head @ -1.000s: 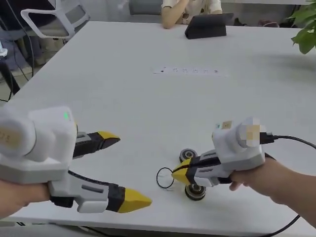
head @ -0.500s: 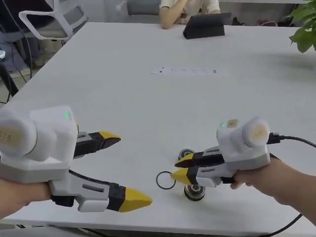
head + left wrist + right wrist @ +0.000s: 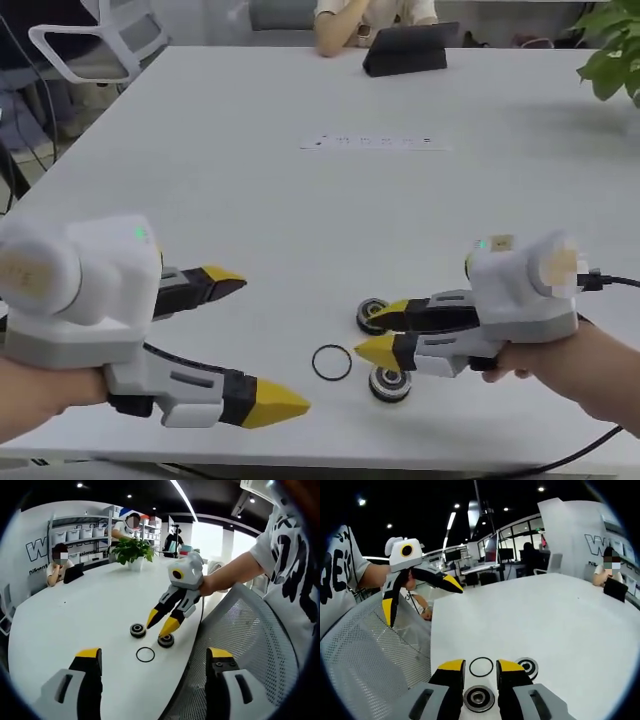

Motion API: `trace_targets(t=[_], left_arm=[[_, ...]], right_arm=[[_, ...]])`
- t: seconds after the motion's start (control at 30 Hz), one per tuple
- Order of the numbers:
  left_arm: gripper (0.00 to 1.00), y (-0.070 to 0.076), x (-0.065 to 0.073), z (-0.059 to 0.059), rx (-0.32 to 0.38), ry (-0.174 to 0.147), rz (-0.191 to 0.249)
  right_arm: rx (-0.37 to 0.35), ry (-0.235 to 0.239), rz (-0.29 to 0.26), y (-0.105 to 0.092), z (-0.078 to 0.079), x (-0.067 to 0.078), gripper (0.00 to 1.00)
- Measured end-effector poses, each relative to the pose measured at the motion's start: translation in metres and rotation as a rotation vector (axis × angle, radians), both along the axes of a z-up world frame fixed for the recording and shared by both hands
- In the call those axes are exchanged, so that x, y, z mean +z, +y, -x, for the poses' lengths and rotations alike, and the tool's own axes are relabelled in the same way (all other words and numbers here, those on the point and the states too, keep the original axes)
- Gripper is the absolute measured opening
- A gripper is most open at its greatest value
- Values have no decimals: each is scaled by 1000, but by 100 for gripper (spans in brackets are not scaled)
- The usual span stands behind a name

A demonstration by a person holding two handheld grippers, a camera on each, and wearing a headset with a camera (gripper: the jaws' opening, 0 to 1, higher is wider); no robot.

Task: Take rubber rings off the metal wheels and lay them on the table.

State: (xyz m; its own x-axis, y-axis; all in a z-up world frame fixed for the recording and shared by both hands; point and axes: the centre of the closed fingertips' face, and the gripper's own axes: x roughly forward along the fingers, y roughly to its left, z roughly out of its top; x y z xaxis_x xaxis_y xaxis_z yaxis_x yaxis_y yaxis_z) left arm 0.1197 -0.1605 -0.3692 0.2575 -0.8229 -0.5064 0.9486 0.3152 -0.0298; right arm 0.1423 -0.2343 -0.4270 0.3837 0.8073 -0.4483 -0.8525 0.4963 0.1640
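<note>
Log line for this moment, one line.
rubber ring: flat on table, free | metal wheels: two, beside ring | right gripper: open, by wheels | left gripper: open, empty

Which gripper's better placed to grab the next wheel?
Right. The right gripper hovers with the near wheel between its open jaws. The left gripper sits farther off, beyond the loose ring.
</note>
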Motion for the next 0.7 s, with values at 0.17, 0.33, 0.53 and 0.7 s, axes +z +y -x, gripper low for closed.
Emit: trace_targets(t=[0.17, 0.33, 0.53, 0.7], left_arm=[[83, -5, -2, 0, -12, 1, -6], [83, -12, -4, 1, -31, 4, -15], [81, -20, -8, 0, -54, 7, -24], [80, -26, -11, -1, -70, 11, -31]], right_arm=[[-25, -3, -13, -8, 2, 2, 24], [-43, -3, -23, -14, 5, 2, 25], [-64, 4, -27, -22, 8, -1, 26], [-75, 8, -30, -27, 11, -4, 27]])
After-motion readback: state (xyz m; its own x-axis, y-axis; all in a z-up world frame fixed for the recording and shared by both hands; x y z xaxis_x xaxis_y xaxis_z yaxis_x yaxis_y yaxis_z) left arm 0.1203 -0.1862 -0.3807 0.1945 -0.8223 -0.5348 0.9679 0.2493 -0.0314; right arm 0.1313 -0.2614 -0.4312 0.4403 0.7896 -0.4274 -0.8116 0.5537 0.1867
